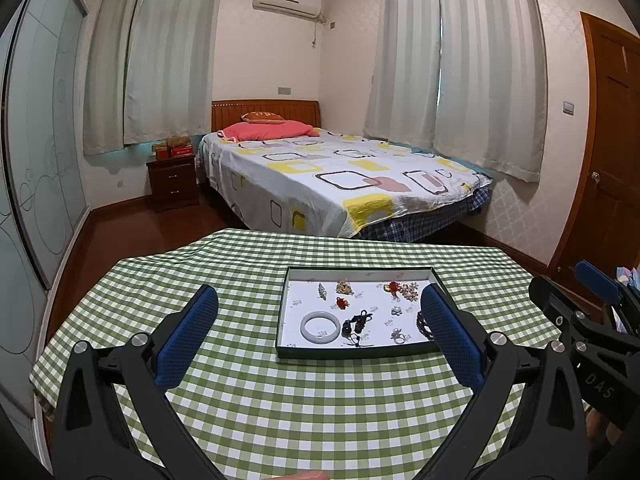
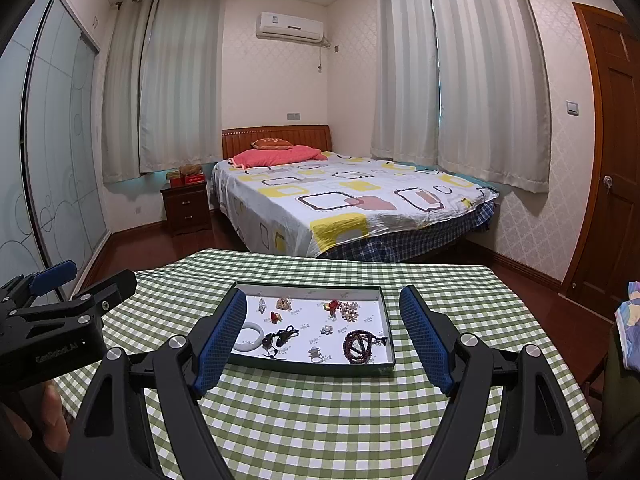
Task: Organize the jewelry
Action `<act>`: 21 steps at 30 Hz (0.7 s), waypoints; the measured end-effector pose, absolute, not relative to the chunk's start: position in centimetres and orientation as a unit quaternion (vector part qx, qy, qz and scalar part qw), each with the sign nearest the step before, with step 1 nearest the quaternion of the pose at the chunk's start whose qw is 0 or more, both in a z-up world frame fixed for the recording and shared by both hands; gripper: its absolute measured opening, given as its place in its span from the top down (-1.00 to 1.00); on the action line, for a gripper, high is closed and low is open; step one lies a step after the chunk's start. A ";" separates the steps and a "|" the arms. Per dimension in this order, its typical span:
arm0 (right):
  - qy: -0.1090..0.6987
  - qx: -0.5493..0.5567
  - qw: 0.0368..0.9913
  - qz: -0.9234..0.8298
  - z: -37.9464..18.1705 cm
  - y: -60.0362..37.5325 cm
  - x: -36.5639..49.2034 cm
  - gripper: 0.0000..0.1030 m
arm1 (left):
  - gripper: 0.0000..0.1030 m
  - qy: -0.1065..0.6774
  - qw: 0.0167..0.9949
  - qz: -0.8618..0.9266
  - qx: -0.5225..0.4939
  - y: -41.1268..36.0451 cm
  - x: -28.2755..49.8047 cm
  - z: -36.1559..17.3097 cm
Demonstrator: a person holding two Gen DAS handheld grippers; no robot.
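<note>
Both claws, the left gripper point(image 1: 316, 312) and right gripper point(image 2: 322, 312), are held wide and empty above the checked tablecloth point(image 1: 280, 400). Jewelry is scattered in the tray point(image 1: 360, 354) just beyond. Tangled dark beads point(image 2: 360, 346) could be snagged, dragging neighbouring pieces.

One tray point(image 2: 386, 322) sits on the surface point(image 2: 320, 420), holding about ten pieces of jewelry. These are one white bangle point(image 2: 250, 337), one dark red bead string point(image 2: 359, 346), one dark corded piece point(image 2: 280, 338), and roughly seven small ornaments.
</note>
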State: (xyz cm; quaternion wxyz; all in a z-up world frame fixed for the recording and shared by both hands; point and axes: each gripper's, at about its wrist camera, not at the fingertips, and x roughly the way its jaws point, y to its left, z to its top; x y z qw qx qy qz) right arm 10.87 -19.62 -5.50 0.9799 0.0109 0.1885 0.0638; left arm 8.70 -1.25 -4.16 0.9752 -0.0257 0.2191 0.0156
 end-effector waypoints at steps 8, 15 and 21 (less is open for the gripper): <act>0.190 0.011 0.980 0.063 -5.2 -19.4 10.8 -0.48 | -0.92 0.211 0.977 0.013 -0.018 -1.4 8.7 -4.2; 0.193 0.009 0.979 0.063 -5.3 -19.5 10.9 -0.48 | -0.92 0.217 0.976 -0.003 -0.026 -1.1 9.0 -4.6; 0.197 0.008 0.978 0.063 -5.6 -19.6 11.0 -0.48 | -0.92 0.221 0.975 0.011 -0.018 -1.1 9.2 -4.9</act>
